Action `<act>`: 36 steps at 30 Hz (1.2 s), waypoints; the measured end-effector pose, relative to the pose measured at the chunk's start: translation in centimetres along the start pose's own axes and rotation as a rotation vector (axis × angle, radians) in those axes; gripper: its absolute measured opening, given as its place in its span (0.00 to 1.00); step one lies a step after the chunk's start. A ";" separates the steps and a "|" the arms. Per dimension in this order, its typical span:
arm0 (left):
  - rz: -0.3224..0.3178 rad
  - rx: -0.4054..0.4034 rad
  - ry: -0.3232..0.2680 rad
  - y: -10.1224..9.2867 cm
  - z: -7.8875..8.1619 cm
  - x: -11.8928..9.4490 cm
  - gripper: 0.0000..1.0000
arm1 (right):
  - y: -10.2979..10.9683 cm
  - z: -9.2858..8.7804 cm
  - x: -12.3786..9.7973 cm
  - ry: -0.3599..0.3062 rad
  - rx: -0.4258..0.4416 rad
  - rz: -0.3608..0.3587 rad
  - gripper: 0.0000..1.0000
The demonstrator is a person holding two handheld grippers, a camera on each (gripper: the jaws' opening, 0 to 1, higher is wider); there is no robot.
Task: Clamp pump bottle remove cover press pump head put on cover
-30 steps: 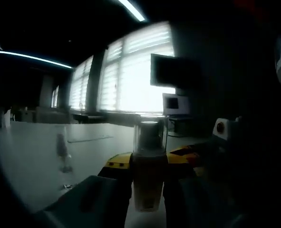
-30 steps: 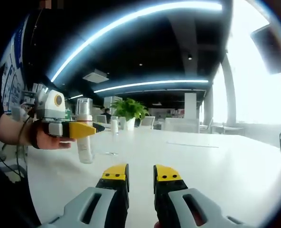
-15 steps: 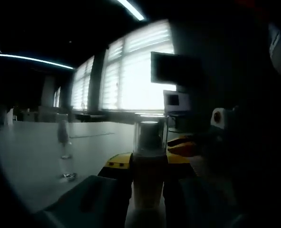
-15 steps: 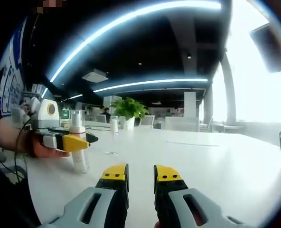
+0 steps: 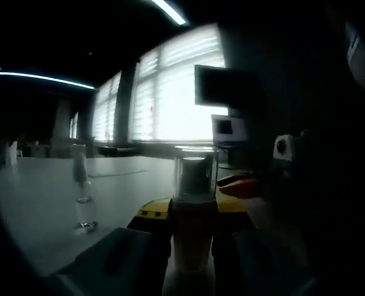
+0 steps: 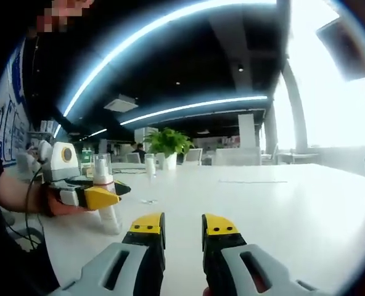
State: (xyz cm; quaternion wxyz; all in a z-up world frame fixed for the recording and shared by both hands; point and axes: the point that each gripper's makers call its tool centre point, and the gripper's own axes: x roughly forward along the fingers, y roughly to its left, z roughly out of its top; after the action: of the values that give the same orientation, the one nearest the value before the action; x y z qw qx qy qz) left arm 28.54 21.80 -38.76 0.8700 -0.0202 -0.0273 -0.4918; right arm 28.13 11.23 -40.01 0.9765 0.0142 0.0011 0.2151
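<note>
1. At the left of the right gripper view, a person's hand (image 6: 54,203) holds the left hand-held gripper (image 6: 102,196).
2. Its yellow jaws are closed around a pump bottle (image 6: 104,200), low on the left side of the frame.
3. The bottle stands upright with its bottom on the white counter (image 6: 281,209).
4. A clear cover (image 6: 101,165) sits on top of the bottle, and the white pump head shows through it.
5. Just to the right of it, farther back on the counter, stands a small bottle (image 6: 149,166).
6. Behind that is a green plant (image 6: 167,143) in a white pot.
7. At the bottom middle of this view is the right hand-held gripper (image 6: 182,229). Its jaws are a narrow gap apart and hold nothing.
8. The left gripper view is dark. In its middle, the pump bottle (image 5: 193,228) stands between the left hand-held gripper's (image 5: 192,217) yellow jaw tips, with the clear cover (image 5: 195,174) on top.
9. At the left of that view, the small bottle (image 5: 79,169) stands on the counter (image 5: 41,197).
10. At the right of that view, the right hand-held gripper (image 5: 241,183) shows dimly, near the bottle.
</note>
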 end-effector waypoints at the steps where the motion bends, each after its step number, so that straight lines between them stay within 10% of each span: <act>1: 0.005 -0.003 -0.001 0.1 0.0 0.0 0.15 | 0.0 -0.1 0.1 0.003 0.005 0.005 0.18; 36: -0.016 -0.002 -0.005 -0.4 -0.2 0.1 0.15 | 7.0 5.9 -0.7 -0.050 0.102 0.209 0.17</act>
State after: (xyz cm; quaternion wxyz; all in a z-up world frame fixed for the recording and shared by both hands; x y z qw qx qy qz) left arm 28.29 21.53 -38.99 0.8659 -0.0222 -0.0288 -0.4990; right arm 24.55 17.15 -33.89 0.9464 0.0693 -0.0138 0.3152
